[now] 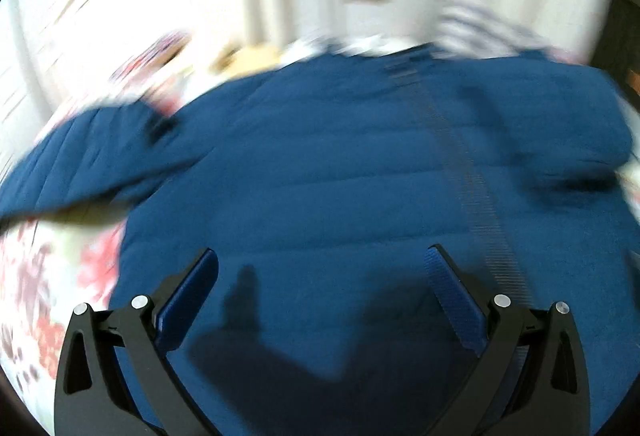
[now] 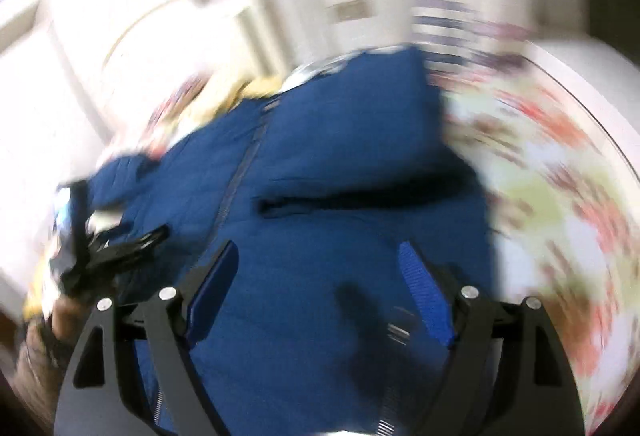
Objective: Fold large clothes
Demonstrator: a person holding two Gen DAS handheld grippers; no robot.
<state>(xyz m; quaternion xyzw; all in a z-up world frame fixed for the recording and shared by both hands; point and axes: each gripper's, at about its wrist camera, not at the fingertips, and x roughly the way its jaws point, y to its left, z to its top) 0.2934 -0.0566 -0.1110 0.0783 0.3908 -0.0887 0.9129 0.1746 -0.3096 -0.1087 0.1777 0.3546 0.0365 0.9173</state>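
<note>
The blue quilted jacket [image 1: 340,164] is lying spread on the floral bedsheet [image 1: 44,276], zipper [image 1: 472,180] running toward 12 o'clock, so its sides are reachable. The left gripper [image 1: 322,264] and the right gripper [image 2: 318,256] are hovering wide open above it, holding nothing (both views blurred), probably lining up for a grasp.
</note>
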